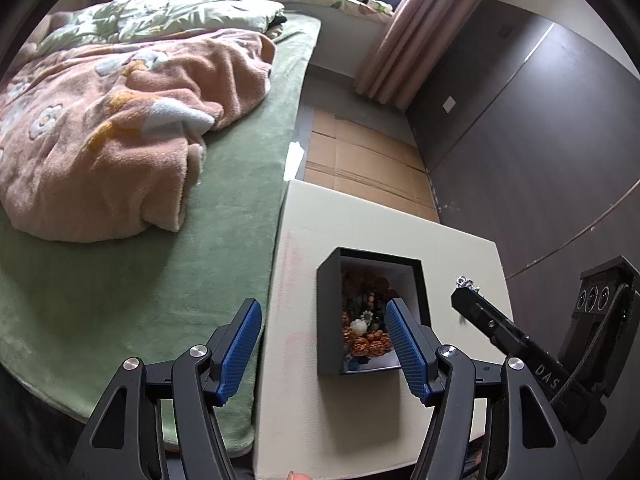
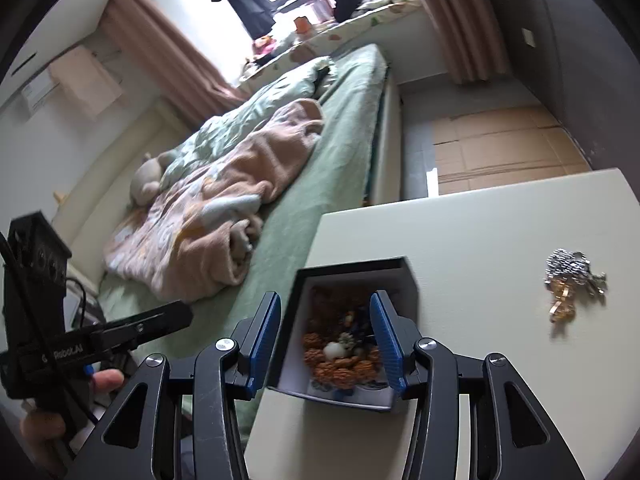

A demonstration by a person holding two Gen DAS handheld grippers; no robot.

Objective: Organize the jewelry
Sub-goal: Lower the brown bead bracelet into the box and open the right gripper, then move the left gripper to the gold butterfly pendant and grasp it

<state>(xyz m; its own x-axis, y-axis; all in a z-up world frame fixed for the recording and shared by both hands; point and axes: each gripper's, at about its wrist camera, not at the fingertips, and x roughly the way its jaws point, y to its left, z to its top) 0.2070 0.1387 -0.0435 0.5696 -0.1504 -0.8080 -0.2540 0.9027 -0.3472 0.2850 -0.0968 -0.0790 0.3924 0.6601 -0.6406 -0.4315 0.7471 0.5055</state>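
A black open box point(image 1: 328, 312) point(image 2: 352, 272) stands on a cream table point(image 1: 360, 224) point(image 2: 480, 220). It holds a heap of orange and mixed beads point(image 1: 366, 336) point(image 2: 340, 356). A loose pile of silver and gold jewelry point(image 2: 572, 280) lies on the table right of the box; in the left wrist view only its silver tip point(image 1: 467, 282) shows. My left gripper point(image 1: 322, 344) is open and empty above the box's left side. My right gripper point(image 2: 324, 340) is open and empty over the box. The right gripper's body point(image 1: 500, 328) shows in the left wrist view.
A bed with a green sheet point(image 1: 160, 280) point(image 2: 320, 168) and a pink blanket point(image 1: 100, 140) point(image 2: 224, 208) borders the table's left edge. Cardboard point(image 1: 360, 160) covers the floor beyond the table. A dark wall point(image 1: 520, 120) stands at the right.
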